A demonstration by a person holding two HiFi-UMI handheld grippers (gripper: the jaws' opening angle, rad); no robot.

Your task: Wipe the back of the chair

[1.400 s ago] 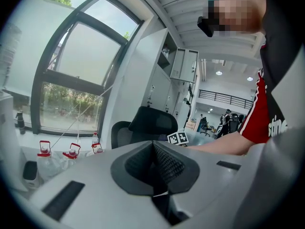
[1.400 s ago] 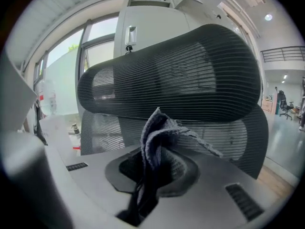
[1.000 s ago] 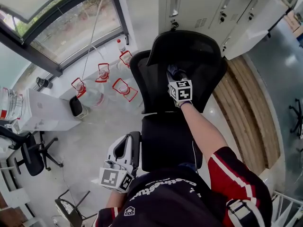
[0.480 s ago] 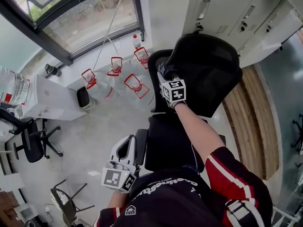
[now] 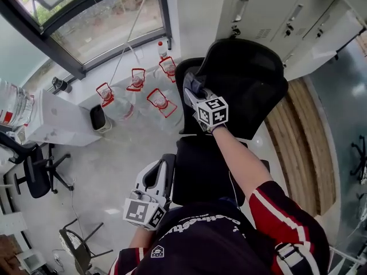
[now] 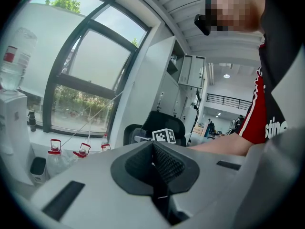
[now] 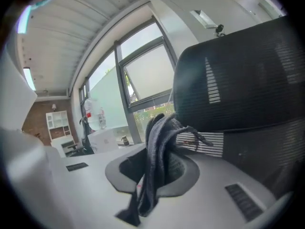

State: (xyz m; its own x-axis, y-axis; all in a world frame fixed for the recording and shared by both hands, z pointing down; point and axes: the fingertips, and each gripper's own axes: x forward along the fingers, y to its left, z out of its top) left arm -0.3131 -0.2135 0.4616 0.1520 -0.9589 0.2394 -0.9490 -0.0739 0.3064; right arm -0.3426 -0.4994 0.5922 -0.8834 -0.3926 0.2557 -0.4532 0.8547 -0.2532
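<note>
Right gripper view shows the right gripper (image 7: pixel 161 136) with its jaws closed on a dark grey cloth (image 7: pixel 156 162). The cloth is pinched at its fold, bunches up above the jaws and hangs down in a loose tail towards 6 o'clock. Just past the cloth, from 12 to 4 o'clock, the chair back (image 7: pixel 248 80) fills the frame with black mesh. The cloth's top edge sits against or just beside it, and contact cannot be confirmed. In the head view the right gripper (image 5: pixel 192 86) is at the 9 o'clock edge of the chair back (image 5: pixel 252 85), with the person's bare forearm (image 5: pixel 238 162) reaching over the seat (image 5: pixel 200 173). Left gripper view shows the left gripper (image 6: pixel 153 150) with its jaws pressed together and nothing between them. In the head view the left gripper (image 5: pixel 157 179) is low at 7 o'clock, just beside the seat's 9 o'clock side and well apart from the chair back. Water jugs (image 5: pixel 156 105) with red handles stand on the floor (image 5: pixel 109 176) at 10 o'clock of the chair. A white cabinet (image 5: pixel 51 119) is further out at 9 o'clock, and a window (image 5: pixel 92 22) is at 11 o'clock. Grey lockers (image 5: pixel 269 7) stand behind the chair at 1 o'clock, and a second office chair (image 5: pixel 34 173) is at 8 o'clock.
</note>
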